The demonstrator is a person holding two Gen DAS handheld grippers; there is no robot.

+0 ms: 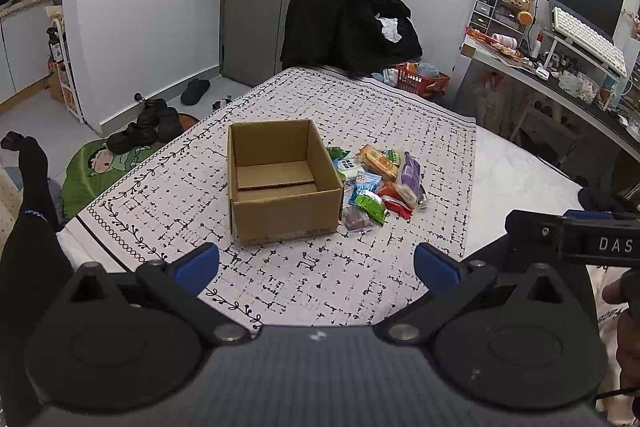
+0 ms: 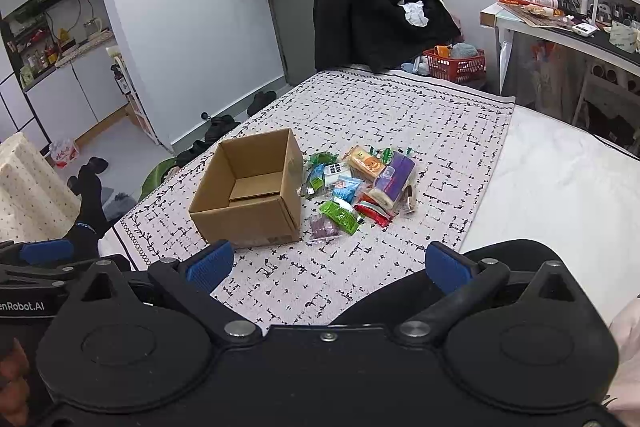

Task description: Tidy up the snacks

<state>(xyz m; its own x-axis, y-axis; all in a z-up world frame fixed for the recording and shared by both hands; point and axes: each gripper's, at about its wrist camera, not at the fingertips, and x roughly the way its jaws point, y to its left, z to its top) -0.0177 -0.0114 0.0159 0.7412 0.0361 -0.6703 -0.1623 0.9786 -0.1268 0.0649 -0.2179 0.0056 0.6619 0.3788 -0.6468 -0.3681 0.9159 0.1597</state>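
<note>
While nothing has gone in yet, the cardboard box (image 1: pixel 280 179) sits empty and every packet in the snack pile (image 1: pixel 376 187) waits outside it.
Left gripper (image 1: pixel 316 263) and right gripper (image 2: pixel 328 265) both hover near the patterned cloth (image 2: pixel 360 107) with fingers spread wide, holding nothing; the pile, a jumble of green, blue, orange, purple and red wrappers, lies just beside the box's right wall.
</note>
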